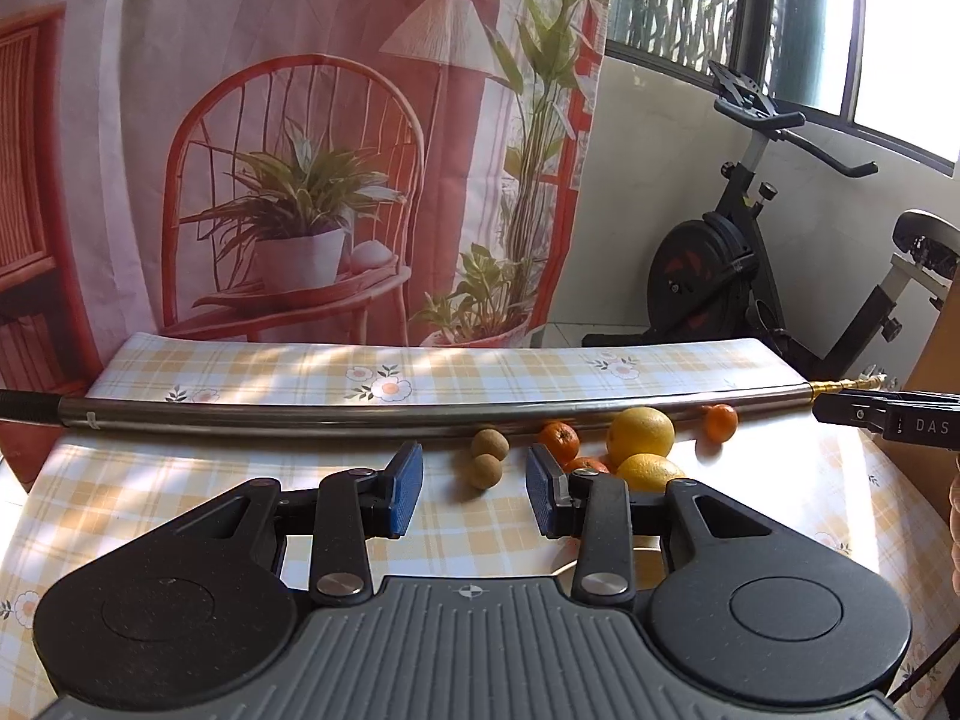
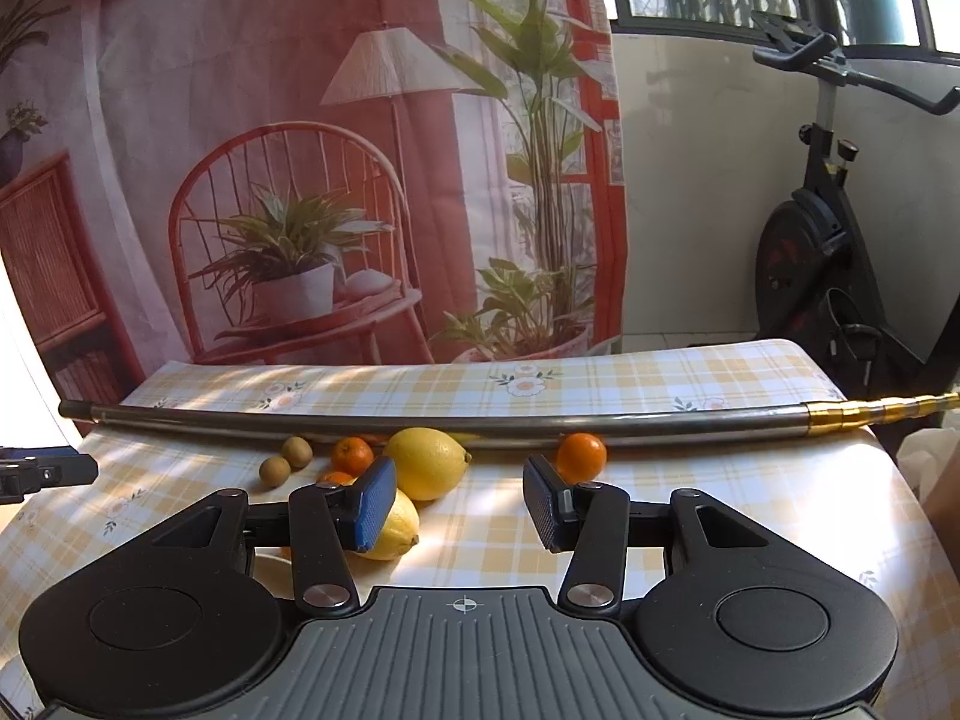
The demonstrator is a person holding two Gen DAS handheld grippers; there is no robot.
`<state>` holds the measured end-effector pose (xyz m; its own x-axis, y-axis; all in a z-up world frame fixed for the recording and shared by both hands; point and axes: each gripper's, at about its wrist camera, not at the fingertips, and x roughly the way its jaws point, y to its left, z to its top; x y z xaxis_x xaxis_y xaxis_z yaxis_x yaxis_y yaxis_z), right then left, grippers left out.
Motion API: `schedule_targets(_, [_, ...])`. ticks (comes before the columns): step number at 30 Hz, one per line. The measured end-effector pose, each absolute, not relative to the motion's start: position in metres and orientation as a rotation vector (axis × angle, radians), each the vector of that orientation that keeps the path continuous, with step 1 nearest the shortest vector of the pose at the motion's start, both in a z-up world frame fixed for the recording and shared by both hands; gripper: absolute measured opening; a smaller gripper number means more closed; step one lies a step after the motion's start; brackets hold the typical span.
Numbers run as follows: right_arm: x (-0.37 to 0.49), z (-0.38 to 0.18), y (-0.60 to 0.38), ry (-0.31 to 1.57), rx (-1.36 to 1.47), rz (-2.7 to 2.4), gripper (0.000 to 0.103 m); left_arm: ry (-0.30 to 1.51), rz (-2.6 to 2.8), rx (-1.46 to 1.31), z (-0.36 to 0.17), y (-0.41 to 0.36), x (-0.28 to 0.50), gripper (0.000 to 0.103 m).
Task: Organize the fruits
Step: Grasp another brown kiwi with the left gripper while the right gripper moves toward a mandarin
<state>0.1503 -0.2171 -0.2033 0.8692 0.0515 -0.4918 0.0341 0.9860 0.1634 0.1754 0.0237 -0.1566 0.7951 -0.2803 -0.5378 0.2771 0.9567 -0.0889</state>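
Fruits lie on the checked tablecloth in front of a metal pole. Two small brown fruits, several tangerines and two lemons are grouped there. One tangerine lies apart to the right. My left gripper is open and empty, above the cloth just short of the brown fruits. My right gripper is open and empty, with the near lemon behind its left finger. A white plate edge shows under the right gripper, mostly hidden.
A long metal pole lies across the table behind the fruits. A printed curtain hangs behind the table. An exercise bike stands at the right. The other gripper's tip shows at each view's edge.
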Motion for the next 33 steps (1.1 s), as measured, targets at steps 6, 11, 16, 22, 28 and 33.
schedule_targets(6, [0.167, -0.208, -0.221, 0.531, 0.166, -0.003, 0.044, 0.656, -0.377, 0.022, -0.176, 0.008, 0.208, 0.04])
schedule_targets(11, [0.182, -0.22, -0.217, 0.58, 0.171, -0.005, 0.044, 0.698, -0.415, 0.096, -0.202, -0.008, 0.239, 0.04])
schedule_targets(16, [0.193, -0.227, -0.22, 0.6, 0.183, -0.015, 0.044, 0.739, -0.42, 0.102, -0.226, -0.012, 0.272, 0.04])
schedule_targets(22, [0.205, -0.235, -0.224, 0.62, 0.208, -0.015, 0.044, 0.776, -0.401, 0.108, -0.247, -0.015, 0.296, 0.04])
schedule_targets(28, [0.212, -0.24, -0.223, 0.635, 0.208, -0.004, 0.044, 0.799, -0.388, 0.082, -0.258, -0.019, 0.308, 0.034])
schedule_targets(33, [0.217, -0.242, -0.222, 0.645, 0.208, 0.008, 0.044, 0.791, -0.377, 0.118, -0.258, -0.022, 0.306, 0.027])
